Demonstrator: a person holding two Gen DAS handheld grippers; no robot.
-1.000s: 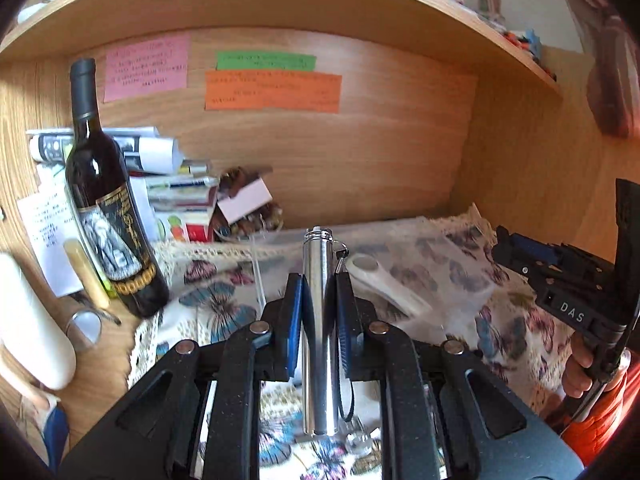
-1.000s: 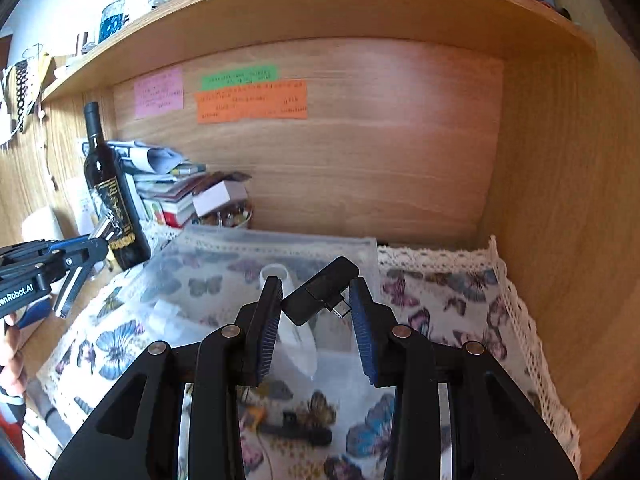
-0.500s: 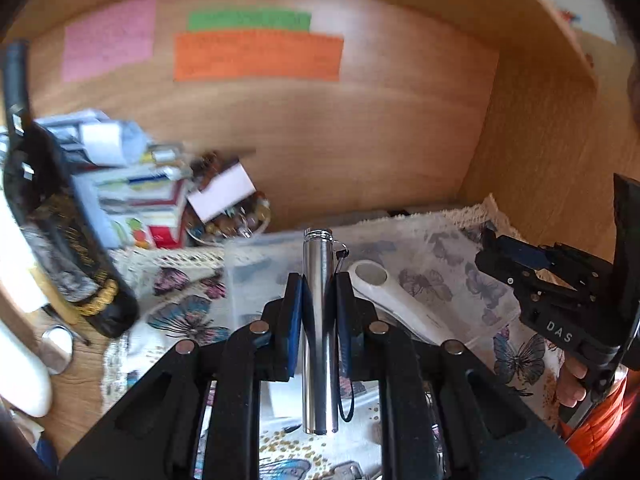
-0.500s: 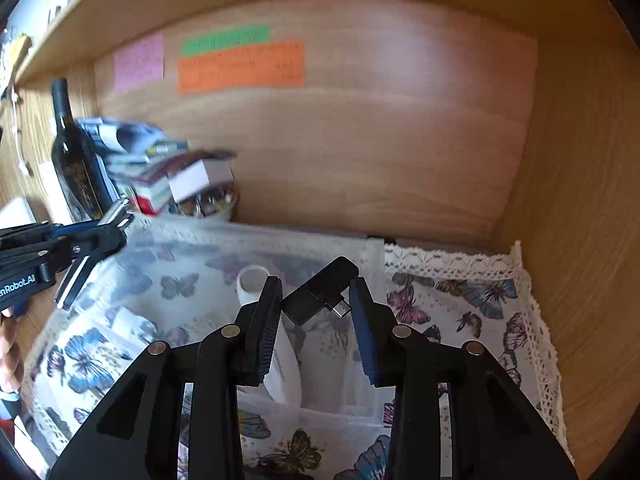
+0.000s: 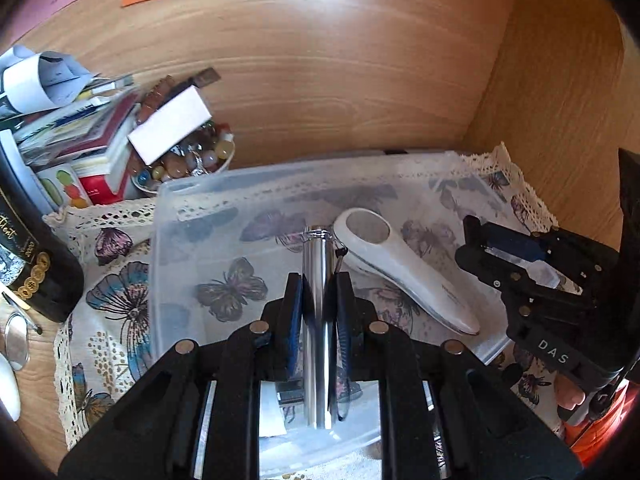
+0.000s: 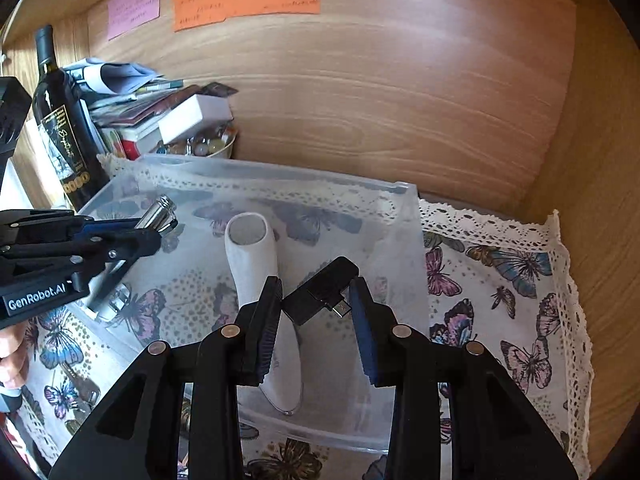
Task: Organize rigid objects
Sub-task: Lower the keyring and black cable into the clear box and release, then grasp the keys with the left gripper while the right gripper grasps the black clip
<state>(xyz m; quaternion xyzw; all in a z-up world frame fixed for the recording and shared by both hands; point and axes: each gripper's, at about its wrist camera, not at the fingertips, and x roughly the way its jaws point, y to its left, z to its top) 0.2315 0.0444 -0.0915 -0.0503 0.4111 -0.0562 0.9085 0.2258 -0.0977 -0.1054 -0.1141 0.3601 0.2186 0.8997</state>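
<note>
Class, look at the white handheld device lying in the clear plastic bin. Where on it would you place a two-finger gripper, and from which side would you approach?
Grip the white handheld device across its narrower handle, below the round flat head, coming straight down from above. It lies flat on the floor of the clear plastic bin, so both long sides are open to the jaws, and the wide head would likely need a wider opening.

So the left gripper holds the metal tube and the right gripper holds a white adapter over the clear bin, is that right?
Not quite: the adapter between the right gripper fingers is black, as the right wrist view shows. The left gripper does hold the metal tube over the clear bin.
</note>
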